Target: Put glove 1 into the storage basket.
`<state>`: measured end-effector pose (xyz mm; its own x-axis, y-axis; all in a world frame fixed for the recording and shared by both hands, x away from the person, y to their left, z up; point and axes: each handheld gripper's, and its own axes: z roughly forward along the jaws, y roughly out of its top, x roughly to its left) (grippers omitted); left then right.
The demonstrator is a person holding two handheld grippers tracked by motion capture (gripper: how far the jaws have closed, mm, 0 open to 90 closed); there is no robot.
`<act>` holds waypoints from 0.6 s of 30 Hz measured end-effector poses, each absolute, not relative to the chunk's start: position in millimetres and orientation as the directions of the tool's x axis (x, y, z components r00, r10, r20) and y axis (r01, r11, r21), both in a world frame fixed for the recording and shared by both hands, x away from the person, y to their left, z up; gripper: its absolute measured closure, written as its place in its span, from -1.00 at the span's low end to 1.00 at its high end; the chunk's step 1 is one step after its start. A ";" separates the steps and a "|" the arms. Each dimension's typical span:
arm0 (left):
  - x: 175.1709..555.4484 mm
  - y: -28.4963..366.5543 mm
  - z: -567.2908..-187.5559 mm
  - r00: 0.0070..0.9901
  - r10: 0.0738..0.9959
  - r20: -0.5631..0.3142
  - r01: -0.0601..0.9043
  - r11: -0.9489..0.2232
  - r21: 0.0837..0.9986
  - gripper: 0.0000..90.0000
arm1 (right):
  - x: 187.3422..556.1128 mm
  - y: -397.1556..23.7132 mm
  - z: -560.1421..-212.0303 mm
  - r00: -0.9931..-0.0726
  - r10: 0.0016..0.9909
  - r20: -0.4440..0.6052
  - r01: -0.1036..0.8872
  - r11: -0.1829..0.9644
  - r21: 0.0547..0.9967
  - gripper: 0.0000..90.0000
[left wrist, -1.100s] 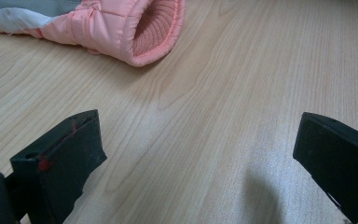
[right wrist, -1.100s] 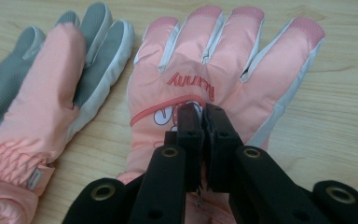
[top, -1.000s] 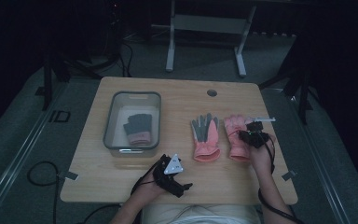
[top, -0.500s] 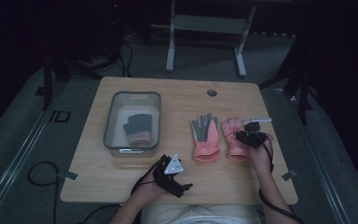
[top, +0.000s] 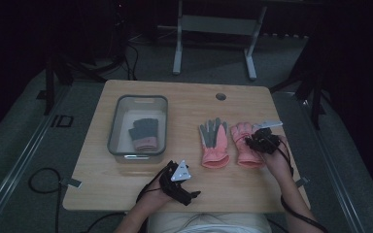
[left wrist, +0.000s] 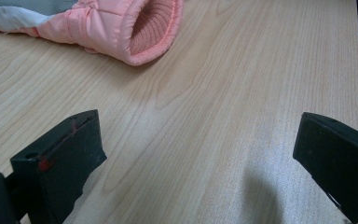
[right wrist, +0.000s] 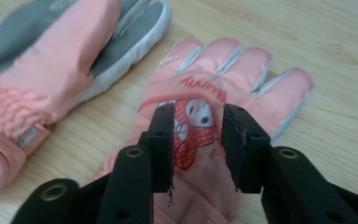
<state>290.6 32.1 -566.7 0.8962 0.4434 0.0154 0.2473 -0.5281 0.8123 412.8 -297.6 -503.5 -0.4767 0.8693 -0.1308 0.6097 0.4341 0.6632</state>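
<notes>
Lying flat on the table (top: pixel 184 104), right-hand pink glove (right wrist: pixel 223 121), back up, just beside its gray-palmed partner (top: pixel 214 143). Right gripper (right wrist: pixel 196 140) parting its jaws just now, fabric bunched between them but no longer squeezed. Risking a snag: cloth clinging to a pad and dragging the glove askew on lift-off. Left gripper (left wrist: pixel 196 154) resting wide open, grasping nothing. Third glove (top: pixel 143 134) sitting in the bin (top: pixel 112 127).
</notes>
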 end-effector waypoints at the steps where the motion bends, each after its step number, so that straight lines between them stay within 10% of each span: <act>1: 290.7 32.2 -566.7 0.896 0.443 0.015 0.248 -0.529 0.811 -0.98 | 412.7 -296.3 -506.3 -0.479 0.868 -0.133 0.612 0.438 0.659 0.40; 18: 291.6 32.0 -566.8 0.894 0.447 0.019 0.250 -0.534 0.808 -0.98 | 419.4 -294.8 -530.2 -0.433 0.895 -0.105 0.649 0.390 0.653 0.77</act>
<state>291.6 32.0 -566.8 0.8945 0.4467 0.0187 0.2499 -0.5342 0.8076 419.4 -294.8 -530.2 -0.4325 0.8954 -0.1055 0.6487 0.3903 0.6533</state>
